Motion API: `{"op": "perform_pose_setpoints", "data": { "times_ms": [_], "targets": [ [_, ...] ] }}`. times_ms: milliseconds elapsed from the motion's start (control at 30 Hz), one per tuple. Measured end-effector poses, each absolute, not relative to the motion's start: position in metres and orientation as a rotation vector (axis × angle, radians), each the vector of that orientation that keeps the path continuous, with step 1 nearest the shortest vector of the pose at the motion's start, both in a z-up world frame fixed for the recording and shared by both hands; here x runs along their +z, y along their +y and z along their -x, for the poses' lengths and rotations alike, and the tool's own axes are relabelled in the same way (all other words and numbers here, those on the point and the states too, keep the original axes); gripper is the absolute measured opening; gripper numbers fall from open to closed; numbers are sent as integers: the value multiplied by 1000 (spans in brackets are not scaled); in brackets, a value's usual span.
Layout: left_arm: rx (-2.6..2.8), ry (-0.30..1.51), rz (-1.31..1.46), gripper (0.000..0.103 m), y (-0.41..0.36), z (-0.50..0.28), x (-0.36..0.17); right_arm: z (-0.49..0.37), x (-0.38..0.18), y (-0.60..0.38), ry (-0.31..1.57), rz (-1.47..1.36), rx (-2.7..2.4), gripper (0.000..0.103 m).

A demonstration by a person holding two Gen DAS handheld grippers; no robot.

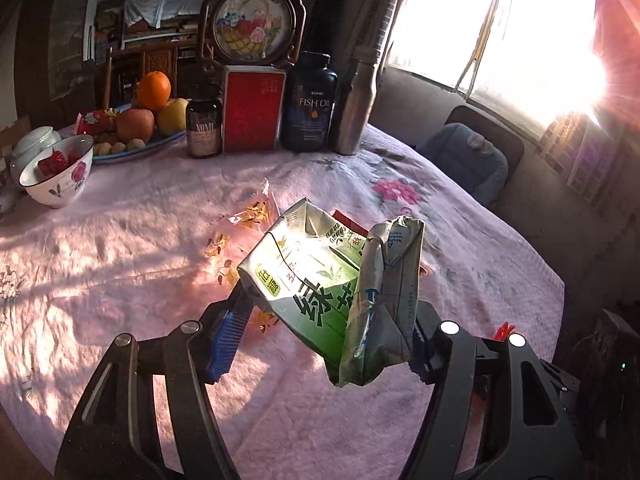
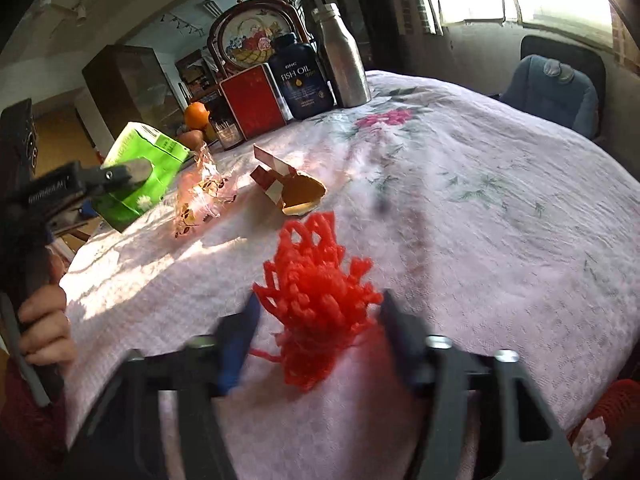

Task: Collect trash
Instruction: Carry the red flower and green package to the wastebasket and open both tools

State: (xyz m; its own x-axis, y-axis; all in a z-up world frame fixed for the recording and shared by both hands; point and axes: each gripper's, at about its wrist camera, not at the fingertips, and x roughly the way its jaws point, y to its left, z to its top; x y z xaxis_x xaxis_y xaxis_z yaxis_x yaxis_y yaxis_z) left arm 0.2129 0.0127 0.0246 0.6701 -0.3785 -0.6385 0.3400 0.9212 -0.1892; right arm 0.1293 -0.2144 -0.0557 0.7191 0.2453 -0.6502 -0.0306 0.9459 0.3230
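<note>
Sunlight from the window floods a round table under a pink floral tablecloth (image 1: 132,240), with a fish oil bottle (image 1: 308,102), a red tin (image 1: 252,110), a metal bottle (image 1: 356,108) and a fruit plate (image 1: 136,148) along its far side.

The left gripper (image 1: 320,320) is closed on a crushed green tea carton (image 1: 320,280), which it holds clear of the cloth; one blue ribbed pad sits at the carton's lower left corner, the other is hidden behind its folded side. The right gripper (image 2: 316,320) is clamped on a bunch of red foam fruit netting (image 2: 316,292), squeezed between its pads above the table. Trash left on the cloth includes a crinkled clear wrapper (image 2: 200,196) and a torn red-and-white cardboard box (image 2: 288,188), near each other mid-table.

The carton looks pinched near one corner and hangs askew, so it could twist out and drop, and any liquid left inside could spill onto the cloth. The netting is springy and could slip from the pads if the grip loosens. With both grippers full, reaching for the wrapper or box would probably knock something loose, and no bin shows in either view.

Both grippers point downward at a slant over the near edge. In the right wrist view, a hand (image 2: 44,328) in a dark red sleeve grips the left gripper's handle at the frame's left edge.
</note>
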Motion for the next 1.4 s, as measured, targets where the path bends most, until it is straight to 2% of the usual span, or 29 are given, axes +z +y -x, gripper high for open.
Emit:
{"op": "perform_pose_setpoints", "data": {
  "times_ms": [167, 333, 600, 833, 1067, 1167, 1300, 1367, 1400],
  "targets": [
    [-406, 764, 57, 66, 10, -214, 19, -88, -20, -215, 615, -204, 100, 28],
    [-429, 755, 39, 66, 4, -206, 19, -53, -5, -236, 582, -191, 51, 28],
    [-462, 741, 19, 66, -7, -181, 19, -4, -8, -301, 589, -298, -45, 28],
    [-435, 740, -10, 66, -14, -164, 10, 37, -12, -354, 614, -281, -158, 28],
    [-413, 684, -126, 66, -48, -140, 7, 83, -59, -407, 711, -328, -272, 29],
    [-455, 714, -121, 66, -71, -133, 4, 94, -88, -428, 768, -348, -324, 33],
    [-520, 736, -124, 66, -105, -123, 4, 102, -124, -457, 827, -387, -413, 56],
    [-555, 739, -135, 66, -125, -116, 5, 107, -130, -466, 819, -402, -429, 60],
    [-573, 740, -142, 66, -134, -111, 5, 108, -131, -469, 811, -406, -429, 66]
  ]
}}
